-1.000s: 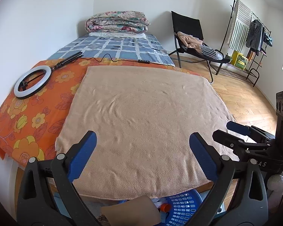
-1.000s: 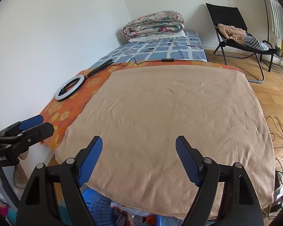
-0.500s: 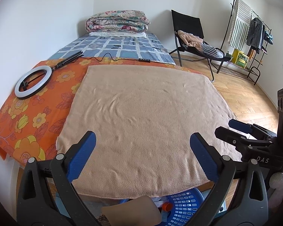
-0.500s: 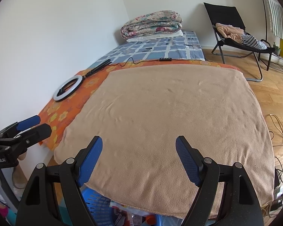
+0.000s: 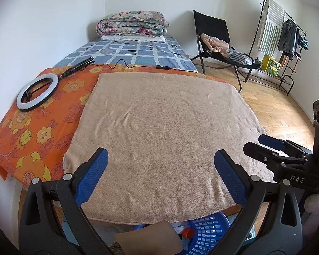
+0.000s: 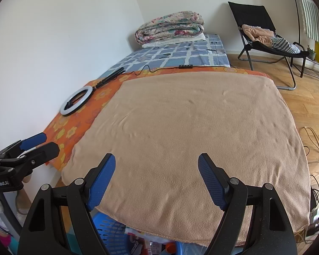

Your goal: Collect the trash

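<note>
White-walled bedroom with wood floor (image 5: 272,110). Low bed (image 5: 138,52) along the wall, covered in a blue checked sheet, folded floral quilt (image 5: 133,24) stacked at its far end. Nearer, an orange flowered cloth (image 5: 34,131) spread flat, overlaid by a large tan fleece blanket (image 5: 159,136) reaching to the near edge. Black folding chair (image 5: 212,31) off to the right, heaped with clothes; clothes rack (image 5: 287,36) against the far right wall. White ring light (image 5: 38,92) lay flat on the orange cloth near the wall, its black cable trailing across toward the checked sheet.

Blue plastic basket (image 5: 206,235) sat on the floor below the near edge of the blanket, partly hidden under it. Held trash: a brown cardboard piece (image 5: 147,241) at the left wrist view's lower edge, an orange cap (image 5: 189,232) beside it, plus wrappers too jumbled to identify.

Left gripper (image 5: 160,174) hovered above the blanket's near edge, blue-padded fingers (image 5: 91,176) spread wide, holding nothing. Right gripper (image 6: 156,178) hovered likewise, just beside the left, fingers (image 6: 101,178) spread wide and empty. Each gripper seen from the side in the other's view, apart from the blanket.
</note>
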`<state>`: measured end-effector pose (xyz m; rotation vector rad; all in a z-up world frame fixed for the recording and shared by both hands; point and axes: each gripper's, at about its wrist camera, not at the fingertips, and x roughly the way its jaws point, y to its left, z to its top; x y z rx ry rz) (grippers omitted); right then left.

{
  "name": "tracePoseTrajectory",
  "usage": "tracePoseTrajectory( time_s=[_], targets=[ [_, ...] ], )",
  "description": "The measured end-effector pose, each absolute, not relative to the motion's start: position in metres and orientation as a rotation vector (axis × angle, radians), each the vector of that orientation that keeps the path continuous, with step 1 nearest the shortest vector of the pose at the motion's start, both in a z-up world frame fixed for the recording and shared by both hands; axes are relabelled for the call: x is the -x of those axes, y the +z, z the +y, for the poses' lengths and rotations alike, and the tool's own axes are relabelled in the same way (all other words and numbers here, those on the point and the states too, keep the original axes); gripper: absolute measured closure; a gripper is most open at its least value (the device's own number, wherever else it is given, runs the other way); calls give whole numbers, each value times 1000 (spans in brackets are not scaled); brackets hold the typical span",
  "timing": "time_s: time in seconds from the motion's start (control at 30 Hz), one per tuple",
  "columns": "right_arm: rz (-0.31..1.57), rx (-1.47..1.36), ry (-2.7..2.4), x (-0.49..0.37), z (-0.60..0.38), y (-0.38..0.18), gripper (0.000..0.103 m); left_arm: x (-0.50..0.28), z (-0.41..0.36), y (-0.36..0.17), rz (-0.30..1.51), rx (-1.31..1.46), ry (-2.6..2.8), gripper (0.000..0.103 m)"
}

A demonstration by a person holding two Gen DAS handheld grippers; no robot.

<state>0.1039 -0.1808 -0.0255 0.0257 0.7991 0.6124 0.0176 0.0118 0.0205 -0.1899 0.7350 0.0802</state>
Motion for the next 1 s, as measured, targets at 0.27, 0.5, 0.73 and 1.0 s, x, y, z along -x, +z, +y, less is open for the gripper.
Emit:
tracePoseTrajectory(
  time_s=[0.27, 0.5, 0.73, 1.0],
  targets=[
    [803, -28, 610, -104, -181, -27, 23, -18, 11, 21, 735, 189, 80, 1],
    [804, -30, 610, -104, -181, -28, 23, -18, 11, 21, 735, 187, 81, 1],
    [810, -35, 611, -104, -183, -30, 23, -18, 11, 21, 735, 185, 80, 1],
    [811, -36, 611, -104, -183, -30, 23, -18, 10, 21, 737, 185, 80, 1]
  ],
)
